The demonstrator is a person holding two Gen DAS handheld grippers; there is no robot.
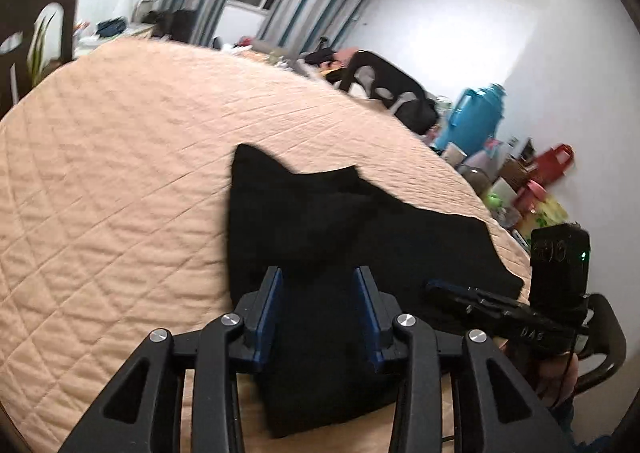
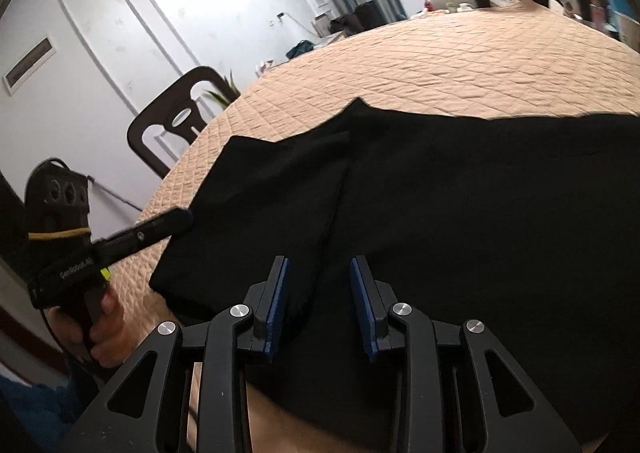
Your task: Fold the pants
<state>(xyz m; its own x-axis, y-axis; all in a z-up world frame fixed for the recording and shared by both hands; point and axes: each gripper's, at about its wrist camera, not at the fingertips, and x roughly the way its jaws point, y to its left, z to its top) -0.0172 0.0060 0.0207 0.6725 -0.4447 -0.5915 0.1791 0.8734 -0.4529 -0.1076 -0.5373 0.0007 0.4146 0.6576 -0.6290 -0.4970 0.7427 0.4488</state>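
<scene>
1. My left claw (image 1: 318,277) is spread, its blue pads (image 1: 267,317) parted above the black pants (image 1: 320,213), and no cloth is pinched between them.
2. My right claw (image 2: 319,267) is spread too, with its blue pads (image 2: 276,301) standing apart over the dark cloth and not pressing on it.
3. The pants (image 2: 460,193) lie on the worktop, which is covered by a peach quilted cover (image 1: 120,153), toward the near edge where I stand.
4. In the left wrist view the cloth shows two raised points along its far edge, and it runs off to the right under my other claw (image 1: 448,289).
5. In the right wrist view a seam or fold line runs down the pants toward my right claw, and the cloth spreads wide to the right.
6. In that same view my left claw (image 2: 176,219) reaches in from the left, its tip at the left edge of the pants; from this side I cannot tell whether it touches.
7. My hand (image 2: 108,329) grips that tool's handle at the lower left.
8. Dark chairs (image 2: 176,121) stand around the worktop.
9. Striped curtains (image 1: 280,1) hang by a window on the far wall.
10. A blue container (image 1: 472,117) stands among clutter by the right wall.
</scene>
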